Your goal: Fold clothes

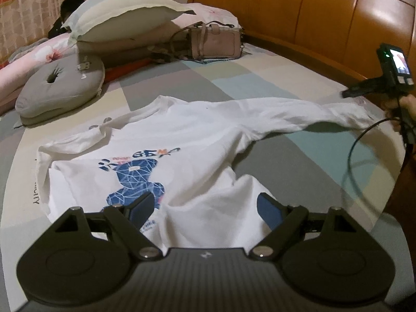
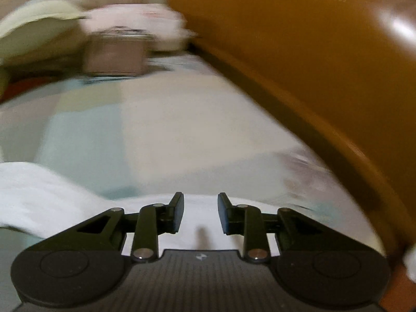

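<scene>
White shirt (image 1: 182, 140), two pillows (image 1: 119, 20), one handbag (image 1: 215, 42)

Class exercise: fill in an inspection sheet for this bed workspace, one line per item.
Surface: bed sheet, pastel patchwork.
Job's things: white shirt, spread print-up, one sleeve stretched out sideways.
Clutter: grey cushion, pillow, pink handbag.
Grippers: left gripper open above the shirt's hem; right gripper jaws apart over the sleeve, nothing pinched.
Cables: black cable looping from the right gripper.
Surroundings: wooden headboard, curtain.
</scene>
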Motion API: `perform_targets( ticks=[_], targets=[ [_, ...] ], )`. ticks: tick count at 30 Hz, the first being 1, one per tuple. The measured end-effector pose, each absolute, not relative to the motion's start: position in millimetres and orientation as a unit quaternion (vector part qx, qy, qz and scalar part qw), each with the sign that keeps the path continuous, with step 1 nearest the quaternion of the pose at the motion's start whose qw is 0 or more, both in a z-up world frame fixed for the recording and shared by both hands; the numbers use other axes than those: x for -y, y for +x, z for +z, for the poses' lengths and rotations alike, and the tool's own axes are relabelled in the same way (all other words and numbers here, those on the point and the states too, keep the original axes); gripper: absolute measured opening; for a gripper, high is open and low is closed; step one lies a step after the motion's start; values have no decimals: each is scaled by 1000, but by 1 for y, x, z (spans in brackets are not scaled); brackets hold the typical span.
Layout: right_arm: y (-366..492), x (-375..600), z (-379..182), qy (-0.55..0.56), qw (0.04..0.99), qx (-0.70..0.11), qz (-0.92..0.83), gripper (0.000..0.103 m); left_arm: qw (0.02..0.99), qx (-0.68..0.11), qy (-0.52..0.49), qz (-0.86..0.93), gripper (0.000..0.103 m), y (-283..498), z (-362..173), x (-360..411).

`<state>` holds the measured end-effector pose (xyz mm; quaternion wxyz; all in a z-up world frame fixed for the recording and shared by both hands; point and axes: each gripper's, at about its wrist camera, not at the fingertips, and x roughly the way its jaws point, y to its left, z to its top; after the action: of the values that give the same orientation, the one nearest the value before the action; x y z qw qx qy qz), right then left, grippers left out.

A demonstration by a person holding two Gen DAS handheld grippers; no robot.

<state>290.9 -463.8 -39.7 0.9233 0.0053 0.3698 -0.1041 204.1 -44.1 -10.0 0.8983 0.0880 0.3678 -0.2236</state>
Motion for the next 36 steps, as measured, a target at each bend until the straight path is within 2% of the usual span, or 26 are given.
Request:
perform_targets(
  ticks=[7, 13, 19, 26, 27, 28, 36],
  targets=[
    [390, 347, -43, -36, 915, -385, 113, 33, 901, -368, 69, -218, 86, 218, -9, 25],
    [471, 275, -69, -53, 881, -417, 216, 33, 904, -369, 56, -211, 87, 228, -14, 9],
    [478, 227, -92, -103, 868, -415, 253, 33, 904, -374, 48, -201, 88, 239, -27, -3],
    [461, 218, -92, -136, 855, -408, 291, 32, 903, -378, 39, -200, 88, 249, -37, -8],
    [462, 218, -91, -133, 853, -411, 292, 25, 903, -379, 38, -201, 88, 250, -39, -9],
    [463, 218, -89, -130, 852, -414, 293, 8, 902, -379, 36, -202, 88, 251, -39, -9],
    [496, 228, -71, -136, 896, -369, 206, 6, 904, -376, 21, -205, 88, 252, -38, -14]
  ],
)
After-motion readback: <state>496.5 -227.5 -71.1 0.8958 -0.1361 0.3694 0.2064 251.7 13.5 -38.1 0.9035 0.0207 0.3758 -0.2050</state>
